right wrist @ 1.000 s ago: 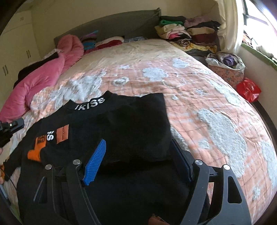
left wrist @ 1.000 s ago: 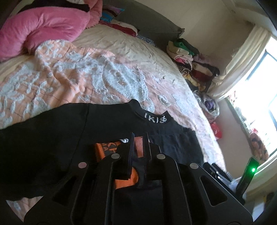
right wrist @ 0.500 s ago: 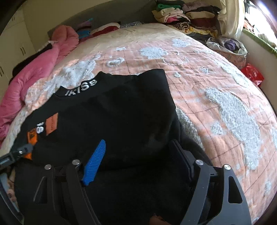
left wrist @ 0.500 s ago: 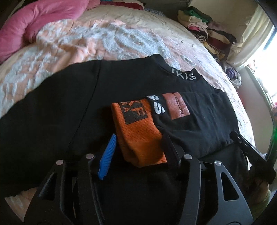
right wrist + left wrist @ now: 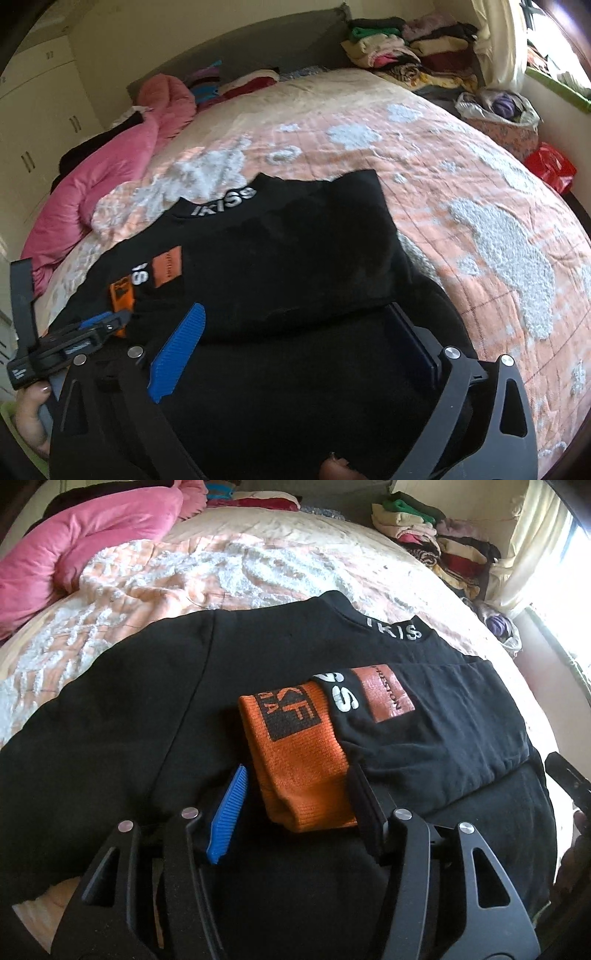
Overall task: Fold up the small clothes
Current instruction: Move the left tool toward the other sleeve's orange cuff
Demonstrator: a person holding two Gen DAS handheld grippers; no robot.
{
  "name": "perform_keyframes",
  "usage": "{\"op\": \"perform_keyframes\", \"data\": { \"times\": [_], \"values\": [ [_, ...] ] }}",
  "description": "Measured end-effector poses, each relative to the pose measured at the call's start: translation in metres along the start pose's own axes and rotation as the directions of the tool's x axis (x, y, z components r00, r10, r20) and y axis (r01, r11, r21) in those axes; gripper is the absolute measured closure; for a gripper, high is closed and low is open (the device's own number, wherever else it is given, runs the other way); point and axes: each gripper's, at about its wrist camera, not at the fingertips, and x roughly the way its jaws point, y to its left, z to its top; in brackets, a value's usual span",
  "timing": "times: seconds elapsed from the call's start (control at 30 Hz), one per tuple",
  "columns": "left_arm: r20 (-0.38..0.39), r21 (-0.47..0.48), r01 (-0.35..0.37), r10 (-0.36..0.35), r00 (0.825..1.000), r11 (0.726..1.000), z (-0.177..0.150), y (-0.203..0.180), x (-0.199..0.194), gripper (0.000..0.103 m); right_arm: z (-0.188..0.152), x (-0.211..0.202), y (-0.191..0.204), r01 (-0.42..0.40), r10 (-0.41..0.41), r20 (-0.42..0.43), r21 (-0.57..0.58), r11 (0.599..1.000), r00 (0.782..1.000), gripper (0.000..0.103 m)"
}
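In the left wrist view, the left gripper (image 5: 295, 797) stands released over the black sweatshirt (image 5: 122, 716), which lies spread on the bed near its front edge. The sweatshirt's orange cuff (image 5: 299, 771) rests between the gripper's fingers; the blue pad (image 5: 227, 812) stands clear of it, while the dark finger lies just beside its right edge. The sleeve is folded across the chest, its rust-red patch (image 5: 388, 694) just beyond the cuff. A second ago this gripper was clenched on the cuff; the cuff now lies flat on the garment. The pink-and-white bedspread (image 5: 221, 568) covers the bed, a pink duvet (image 5: 85, 542) is bunched at the far left corner, and a pile of folded clothes (image 5: 436, 542) sits at the far right corner beside a cream curtain (image 5: 524, 539).

In the right wrist view, the right gripper (image 5: 295, 347) is released, its jaws opening, over the sweatshirt's folded right side (image 5: 295, 258); fabric lies between the fingers, but the pads do not press on it. The fingers stand wider apart than a second ago. The left gripper (image 5: 103, 325) shows at the left edge, by the orange cuff (image 5: 122, 295), held by a hand (image 5: 31, 410). Beyond the bed are a grey headboard (image 5: 240, 48) and cream wardrobe doors (image 5: 44, 103); a red bag (image 5: 550, 170) lies past the bed's right edge.
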Motion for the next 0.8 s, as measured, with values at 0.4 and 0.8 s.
{"op": "perform_keyframes", "data": {
  "times": [0.4, 0.8],
  "values": [
    [0.072, -0.048, 0.026, -0.022, 0.997, 0.999, -0.009, 0.004, -0.044, 0.035, 0.002, -0.022, 0.018, -0.02, 0.022, 0.04, -0.048, 0.999, 0.999, 0.005],
    [0.132, -0.124, -0.034, 0.051, 0.99, 0.992, -0.019, 0.03, -0.083, 0.01, -0.001, -0.039, 0.057, -0.05, 0.06, 0.072, -0.144, 0.988, 0.996, 0.004]
  ]
}}
